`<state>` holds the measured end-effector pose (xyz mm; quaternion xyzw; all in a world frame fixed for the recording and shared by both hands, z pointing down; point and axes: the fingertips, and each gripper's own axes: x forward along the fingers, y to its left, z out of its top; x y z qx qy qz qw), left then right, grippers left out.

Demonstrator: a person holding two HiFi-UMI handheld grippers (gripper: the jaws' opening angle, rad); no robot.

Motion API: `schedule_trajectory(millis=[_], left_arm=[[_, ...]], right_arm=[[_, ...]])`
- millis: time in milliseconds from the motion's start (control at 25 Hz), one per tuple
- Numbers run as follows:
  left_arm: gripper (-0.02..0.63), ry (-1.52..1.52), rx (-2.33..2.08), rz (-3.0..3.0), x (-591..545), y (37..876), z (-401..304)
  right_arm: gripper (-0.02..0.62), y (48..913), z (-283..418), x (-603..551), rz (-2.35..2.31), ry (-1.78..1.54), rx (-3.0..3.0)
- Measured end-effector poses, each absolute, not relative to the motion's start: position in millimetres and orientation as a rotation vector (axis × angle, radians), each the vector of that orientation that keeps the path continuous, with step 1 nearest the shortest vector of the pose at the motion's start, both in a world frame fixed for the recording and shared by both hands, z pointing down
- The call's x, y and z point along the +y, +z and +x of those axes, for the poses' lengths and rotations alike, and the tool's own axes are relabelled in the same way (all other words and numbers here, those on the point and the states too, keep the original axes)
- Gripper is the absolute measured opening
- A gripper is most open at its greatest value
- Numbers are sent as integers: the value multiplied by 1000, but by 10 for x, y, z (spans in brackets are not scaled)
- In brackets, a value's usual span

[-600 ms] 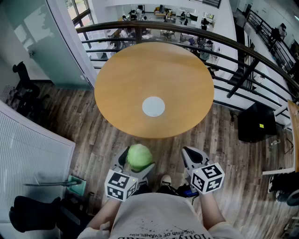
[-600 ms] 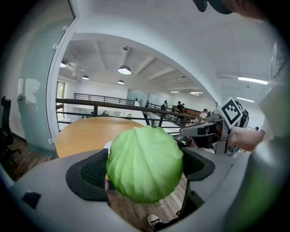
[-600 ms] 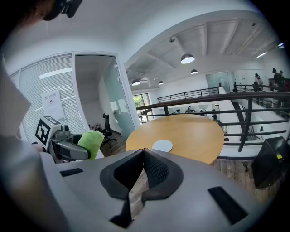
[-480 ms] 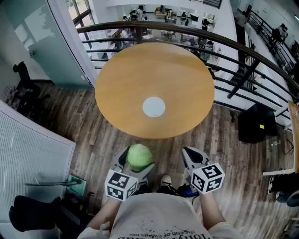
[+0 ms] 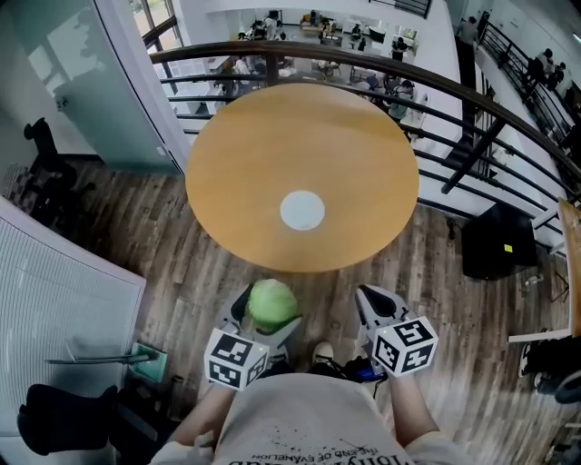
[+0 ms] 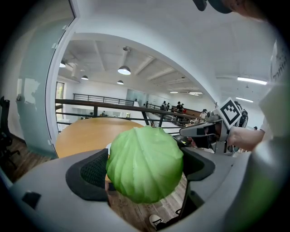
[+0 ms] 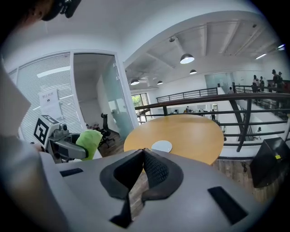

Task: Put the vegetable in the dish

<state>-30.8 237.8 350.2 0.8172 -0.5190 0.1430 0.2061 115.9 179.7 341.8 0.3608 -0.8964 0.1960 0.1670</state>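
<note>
The fingers [image 6: 90, 171] of my left gripper [image 5: 270, 314] grip the cabbage [image 6: 144, 164], held over the floor just short of the bench [image 5: 272, 145], so the pick-up looks done. The white dish [image 5: 302, 210] sits empty mid-bench. My right gripper [image 7: 143, 168] is closed on nothing, and I judge the carry and release are still to do.

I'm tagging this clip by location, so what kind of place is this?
Probably an upper-floor landing in an open-plan office or campus building. A round wooden table stands by a dark railing overlooking a lower hall with people. There is also a glass partition and an office chair.
</note>
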Motion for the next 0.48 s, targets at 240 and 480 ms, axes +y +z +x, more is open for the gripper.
schedule_trajectory(millis=[240,480], left_arm=[[488,397,-1413,2316,2405,3490,-550],[488,405,-1363,2354,2502,3513,-803]], right_arm=[[25,3354,979,1779,1095,534,-2539],[25,3379,797,1909,1169,538,-2512]])
